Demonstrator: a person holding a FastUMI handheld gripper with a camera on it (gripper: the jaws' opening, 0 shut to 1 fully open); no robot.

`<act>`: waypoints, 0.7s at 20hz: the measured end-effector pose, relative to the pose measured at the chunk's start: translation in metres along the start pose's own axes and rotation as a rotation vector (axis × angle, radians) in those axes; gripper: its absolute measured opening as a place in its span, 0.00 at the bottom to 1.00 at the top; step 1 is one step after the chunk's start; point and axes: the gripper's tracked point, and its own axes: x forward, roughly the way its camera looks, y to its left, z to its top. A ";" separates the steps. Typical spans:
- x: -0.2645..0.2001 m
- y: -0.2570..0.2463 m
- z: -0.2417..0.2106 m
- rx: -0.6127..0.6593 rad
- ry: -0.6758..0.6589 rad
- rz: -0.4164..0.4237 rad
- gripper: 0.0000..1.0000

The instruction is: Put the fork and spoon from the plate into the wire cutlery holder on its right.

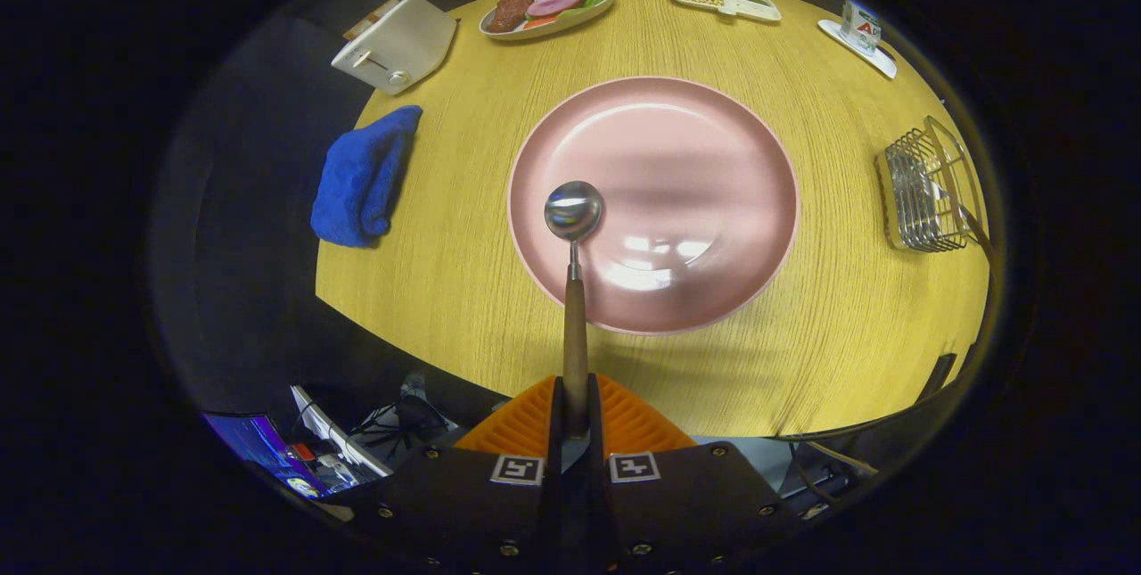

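Gripper view is showing the gripper point(575, 419) clamping the spoon point(573, 227) above the plate point(713, 138); something seems already standing in the wire cutlery holder point(927, 192) at the table's point(847, 334) right edge, so dropping remains.

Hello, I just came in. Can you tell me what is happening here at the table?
A hand-held gripper is shut on the wooden handle of a spoon, holding it above a pink plate that looks bare. The wire cutlery holder stands to the plate's right on the round wooden table. Something metallic seems to be inside it already, but I cannot tell what.
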 end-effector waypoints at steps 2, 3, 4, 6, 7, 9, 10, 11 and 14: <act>-0.005 0.002 0.002 0.020 -0.013 0.019 0.13; -0.007 0.002 0.003 0.025 -0.018 0.025 0.13; -0.010 0.000 0.005 0.026 -0.024 0.028 0.13; -0.017 -0.001 0.008 0.033 -0.038 0.032 0.13; -0.020 -0.001 0.009 0.039 -0.044 0.038 0.13; -0.029 -0.008 0.012 0.050 -0.058 0.048 0.13; -0.032 -0.009 0.011 0.054 -0.061 0.050 0.13; -0.036 -0.011 0.010 0.059 -0.067 0.051 0.13; -0.040 -0.011 0.010 0.090 -0.081 0.066 0.13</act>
